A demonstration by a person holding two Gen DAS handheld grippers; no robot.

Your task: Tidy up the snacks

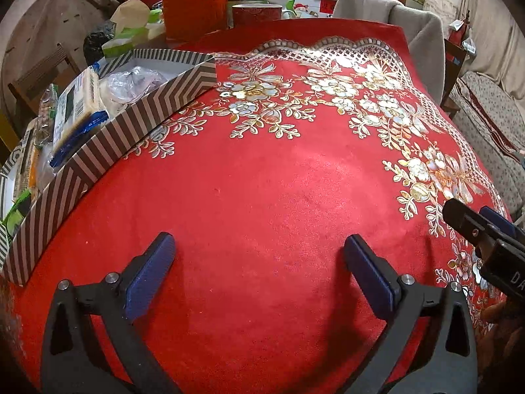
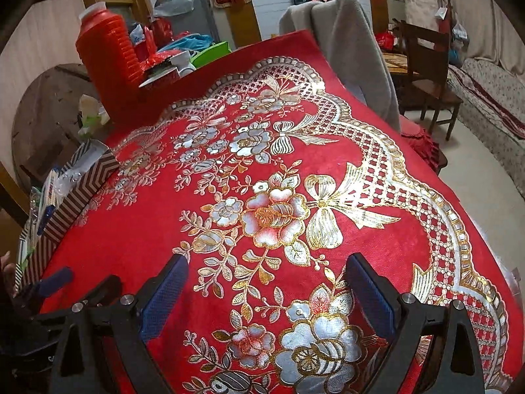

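Observation:
A brown-and-white striped box (image 1: 137, 121) sits at the left of the red tablecloth (image 1: 262, 197) and holds several snack packets, among them a white and blue one (image 1: 77, 105) and a clear bag (image 1: 131, 82). My left gripper (image 1: 259, 246) hovers over bare cloth to the right of the box, open, nothing between its blue pads. The right gripper (image 1: 472, 220) pokes in at the right edge of that view. In the right wrist view my right gripper (image 2: 267, 267) is open over the gold flower pattern, empty. The box (image 2: 69, 197) lies far left there, the left gripper's fingers (image 2: 55, 280) just below it.
A tall red ribbed container (image 1: 193, 0) and bowls (image 1: 256, 13) stand at the table's far side, with tissue packs (image 1: 128, 32) behind the box. A grey cloth hangs over a chair (image 2: 347, 52) at the far edge. A wooden chair (image 2: 430, 75) and a sofa (image 2: 492, 98) are to the right.

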